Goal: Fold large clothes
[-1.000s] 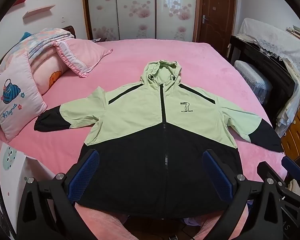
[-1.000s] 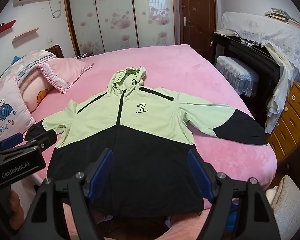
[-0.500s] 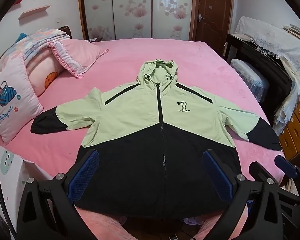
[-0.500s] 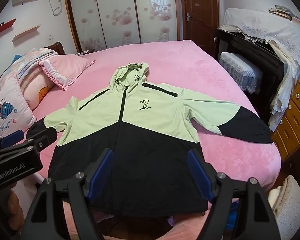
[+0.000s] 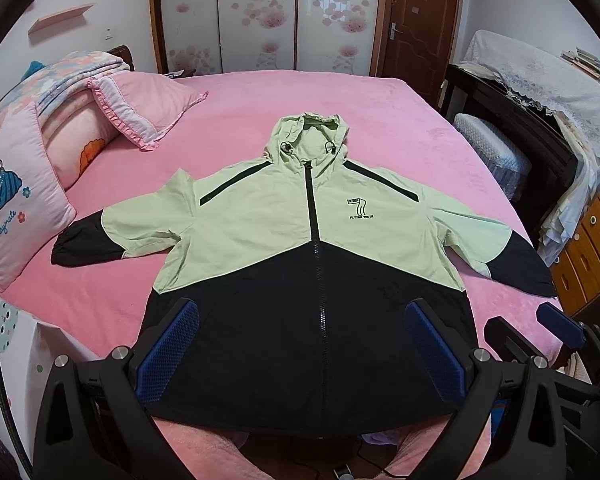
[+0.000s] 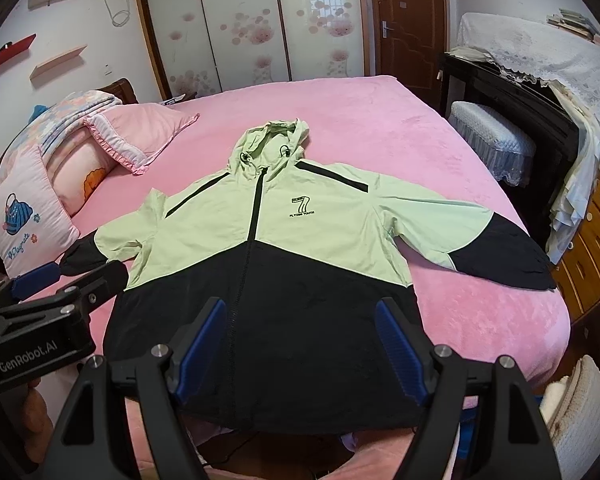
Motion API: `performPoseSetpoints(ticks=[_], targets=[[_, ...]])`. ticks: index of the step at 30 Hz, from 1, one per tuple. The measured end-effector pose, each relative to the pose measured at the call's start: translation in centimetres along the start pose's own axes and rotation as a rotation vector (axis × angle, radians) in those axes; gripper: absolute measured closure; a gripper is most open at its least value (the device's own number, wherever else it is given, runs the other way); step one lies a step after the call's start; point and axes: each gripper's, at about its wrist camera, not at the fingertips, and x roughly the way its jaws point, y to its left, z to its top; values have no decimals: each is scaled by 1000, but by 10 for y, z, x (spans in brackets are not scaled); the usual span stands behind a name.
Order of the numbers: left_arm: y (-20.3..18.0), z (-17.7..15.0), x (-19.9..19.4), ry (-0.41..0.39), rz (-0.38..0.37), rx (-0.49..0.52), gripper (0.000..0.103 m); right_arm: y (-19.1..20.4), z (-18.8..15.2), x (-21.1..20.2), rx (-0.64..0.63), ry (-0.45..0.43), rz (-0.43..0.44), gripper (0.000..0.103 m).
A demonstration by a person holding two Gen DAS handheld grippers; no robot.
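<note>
Pink bed (image 5: pixel 236 128) holds jacket (image 5: pixel 311 264) flat, beyond both grippers' spread fingers (image 5: pixel 168 354).

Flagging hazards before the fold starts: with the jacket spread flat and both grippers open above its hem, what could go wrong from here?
1. The jacket hem hangs over the bed edge; a one-sided pull may drag it off.
2. The right sleeve cuff lies near the bed's side and could slip over.
3. The left gripper and right gripper sit close together, so they may collide.
</note>
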Motion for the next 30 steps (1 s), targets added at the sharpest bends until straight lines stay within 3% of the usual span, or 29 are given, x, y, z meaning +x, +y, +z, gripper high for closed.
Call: performPoseSetpoints(ticks=[30], targets=[[2,2,3,28,8,-7,1,6,6,-1,-5,12,-19,25]])
